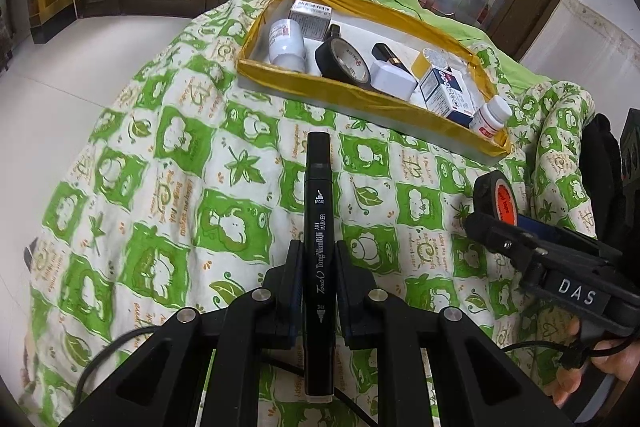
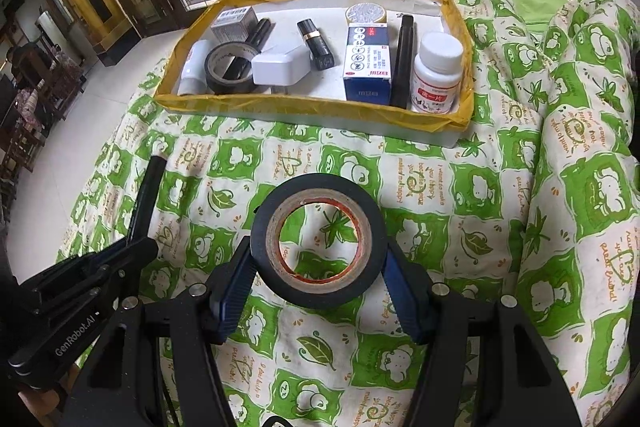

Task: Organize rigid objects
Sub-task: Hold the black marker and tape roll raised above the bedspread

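The left gripper [image 1: 318, 267] has its fingers clamped on a black art marker [image 1: 318, 239], which runs lengthwise between the pads and pokes out ahead toward the tray. The right gripper [image 2: 320, 291] squeezes a black tape roll [image 2: 320, 241] from both sides, blue pads pressed to its outer rim, the roll tilted so the quilt shows through its core. Both are held above a green-and-white patterned quilt [image 2: 460, 235], just short of the tray.

The tray [image 2: 320, 105] is a shallow white box edged in yellow tape, sitting on the quilt. Inside it, from the left in the right wrist view: a white bottle [image 2: 196, 67] lying on its side against the left wall, a grey carton [image 2: 234, 23] in the far left corner, a second black tape roll [image 2: 230, 69] leaning over a black pen-like stick [image 2: 256, 35], and a white charger block [image 2: 280, 67] touching that roll. Next stands a black lipstick tube [image 2: 316, 43], then a blue-and-white medicine box [image 2: 368, 63] with a round silver-topped tin [image 2: 366, 13] just behind it. A long black bar [image 2: 404, 59] lies between the box and an upright white pill bottle [image 2: 438, 75] in the near right corner
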Demonstrator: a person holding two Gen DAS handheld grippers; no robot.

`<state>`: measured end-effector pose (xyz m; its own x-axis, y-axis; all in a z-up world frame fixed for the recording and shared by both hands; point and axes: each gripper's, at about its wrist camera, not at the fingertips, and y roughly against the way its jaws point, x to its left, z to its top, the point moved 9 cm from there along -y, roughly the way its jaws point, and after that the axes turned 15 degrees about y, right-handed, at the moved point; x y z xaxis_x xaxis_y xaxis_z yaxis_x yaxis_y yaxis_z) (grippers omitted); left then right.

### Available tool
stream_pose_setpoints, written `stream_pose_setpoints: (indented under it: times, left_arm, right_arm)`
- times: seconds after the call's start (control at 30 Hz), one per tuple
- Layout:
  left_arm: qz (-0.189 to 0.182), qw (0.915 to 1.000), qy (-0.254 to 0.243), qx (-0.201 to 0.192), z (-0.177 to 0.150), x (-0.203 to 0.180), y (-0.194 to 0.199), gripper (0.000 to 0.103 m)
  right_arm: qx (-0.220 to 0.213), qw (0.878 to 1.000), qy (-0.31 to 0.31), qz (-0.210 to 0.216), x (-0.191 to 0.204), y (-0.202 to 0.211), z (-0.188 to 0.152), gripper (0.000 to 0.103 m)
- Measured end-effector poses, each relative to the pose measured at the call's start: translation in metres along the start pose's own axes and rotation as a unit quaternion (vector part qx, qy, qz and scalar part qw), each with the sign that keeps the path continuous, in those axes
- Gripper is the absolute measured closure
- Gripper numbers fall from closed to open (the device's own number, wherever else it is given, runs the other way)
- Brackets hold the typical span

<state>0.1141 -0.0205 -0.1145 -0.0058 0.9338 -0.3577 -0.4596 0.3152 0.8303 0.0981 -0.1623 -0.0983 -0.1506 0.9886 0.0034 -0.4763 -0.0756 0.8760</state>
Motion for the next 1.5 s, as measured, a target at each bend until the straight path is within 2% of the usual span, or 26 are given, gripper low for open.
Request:
stream_pose_setpoints:
  times: [0.6,1.5]
  left_arm:
    - [0.021,0.9983,-0.036,-0.04,0.03,-0.011,0.042,0.089]
    - [0.017,0.9975,-0.048,-0.049,0.034,-0.024,0.05,0.089]
  right_arm:
    - [-0.026,0.999,-0.023,0.011,-0.009,0.017,0.008,0.042]
    - [-0.036,0.999,-0.029,0.013,-0.011,0.024,0.01,0.042]
